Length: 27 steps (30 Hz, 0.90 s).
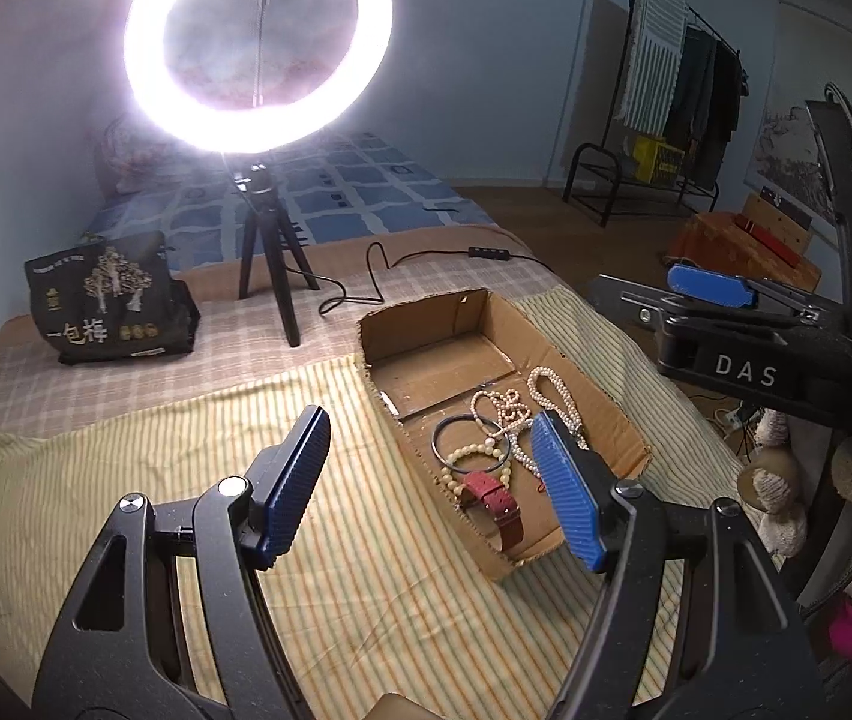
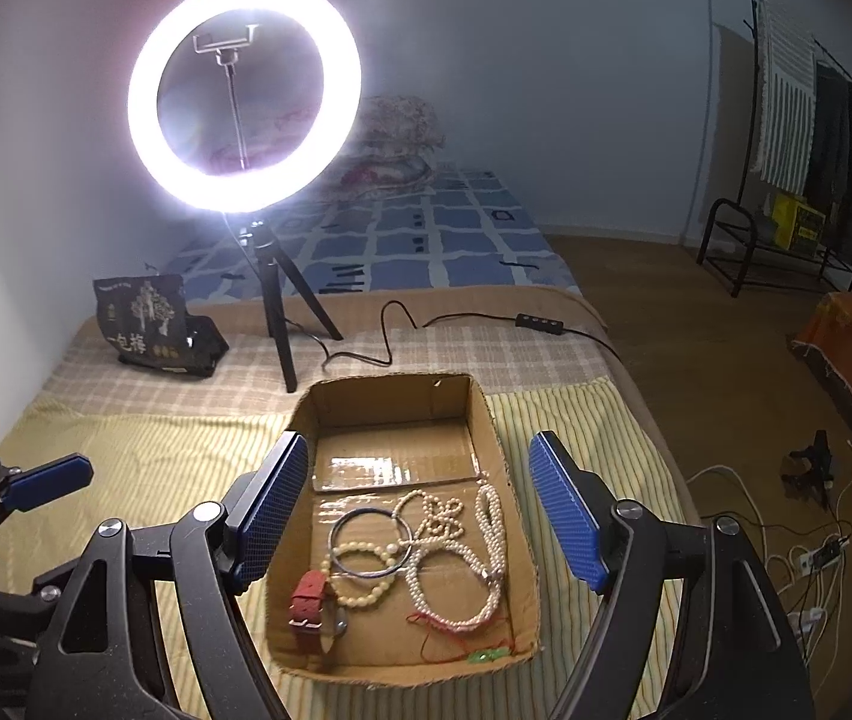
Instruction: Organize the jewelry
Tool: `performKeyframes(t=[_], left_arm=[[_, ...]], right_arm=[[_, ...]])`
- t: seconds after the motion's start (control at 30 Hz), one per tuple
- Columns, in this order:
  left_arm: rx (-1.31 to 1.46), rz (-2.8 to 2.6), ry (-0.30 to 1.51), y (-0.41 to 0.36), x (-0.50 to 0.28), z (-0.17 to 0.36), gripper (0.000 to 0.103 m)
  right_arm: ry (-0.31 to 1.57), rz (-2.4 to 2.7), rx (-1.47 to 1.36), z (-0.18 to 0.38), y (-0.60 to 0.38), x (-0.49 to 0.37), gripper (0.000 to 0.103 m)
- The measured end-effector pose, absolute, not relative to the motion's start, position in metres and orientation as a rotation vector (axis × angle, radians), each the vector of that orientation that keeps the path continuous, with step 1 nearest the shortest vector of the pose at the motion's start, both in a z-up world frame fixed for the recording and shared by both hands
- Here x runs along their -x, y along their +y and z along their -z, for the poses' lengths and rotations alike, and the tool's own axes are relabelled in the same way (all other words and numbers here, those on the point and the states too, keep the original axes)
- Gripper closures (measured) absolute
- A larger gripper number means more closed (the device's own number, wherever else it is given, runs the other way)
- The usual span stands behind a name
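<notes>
An open cardboard box (image 2: 391, 405) lies on the striped yellow cloth (image 2: 144, 468) on a bed. It holds a red watch (image 2: 309, 597), a cream bead bracelet (image 2: 360, 600), a metal bangle (image 2: 366, 510), pearl strands (image 2: 489, 540) and a red string with a green bead (image 2: 489, 654). My right gripper (image 2: 417, 438) hovers above the box, open and empty. My left gripper (image 1: 432, 417) is also open and empty, over the box's (image 1: 426, 336) left side, where the watch (image 1: 498, 501), bangle (image 1: 449, 420) and pearls (image 1: 546, 378) show.
A lit ring light on a black tripod (image 2: 282, 330) stands behind the box, its cable and switch (image 2: 537, 320) trailing right. A black printed bag (image 2: 150, 324) sits at the back left. The bed's right edge drops to a wooden floor with cables (image 2: 810, 564) and a clothes rack (image 2: 786, 240).
</notes>
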<state>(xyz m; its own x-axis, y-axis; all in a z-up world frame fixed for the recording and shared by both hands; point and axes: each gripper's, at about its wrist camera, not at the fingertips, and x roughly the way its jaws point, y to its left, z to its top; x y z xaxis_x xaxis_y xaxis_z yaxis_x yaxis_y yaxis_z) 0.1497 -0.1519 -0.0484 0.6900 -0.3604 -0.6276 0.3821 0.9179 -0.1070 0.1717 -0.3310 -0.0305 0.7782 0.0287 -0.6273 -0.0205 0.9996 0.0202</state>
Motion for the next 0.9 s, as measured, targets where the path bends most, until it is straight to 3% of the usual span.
performKeyframes(t=[0.3, 0.4, 0.9], left_arm=[[-0.056, 0.385, 0.668, -0.137, -0.128, 0.036, 0.031], [-0.047, 0.374, 0.645, -0.13, -0.121, 0.03, 0.019], [-0.124, 0.313, 0.601, -0.12, -0.103, 0.031, 0.011]], right_arm=[[0.639, -0.005, 0.03, 0.016, -0.316, -0.146, 0.024], [0.626, 0.0, 0.033, 0.012, -0.312, -0.136, 0.024], [0.585, 0.021, 0.08, 0.009, -0.294, -0.108, 0.024]])
